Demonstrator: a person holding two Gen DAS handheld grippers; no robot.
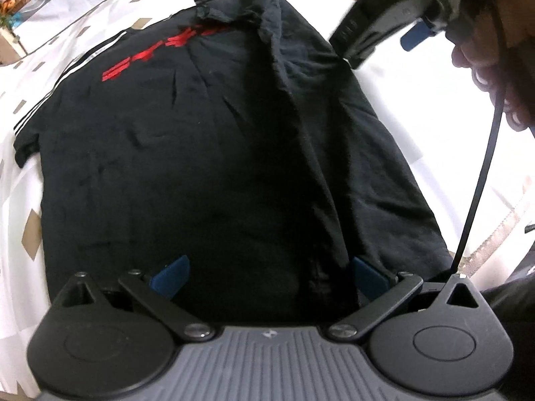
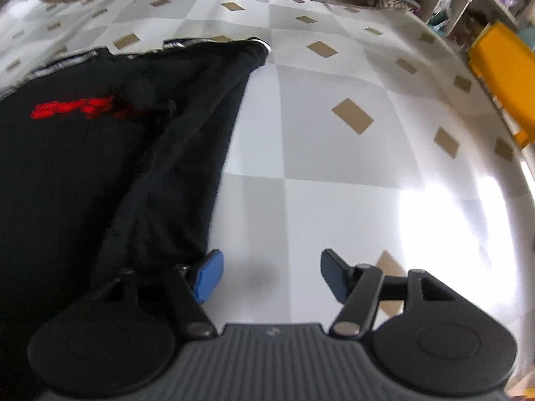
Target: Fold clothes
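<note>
Right now the black shirt lies flat on the checked tablecloth, with one side already folded over. The left gripper is spread wide above the shirt's near hem, holding nothing. The right gripper is spread too, over bare cloth just beside the folded edge. A grab there could miss, or catch only one layer and pull the fold loose. The red print is maybe letters, too blurry to read
</note>
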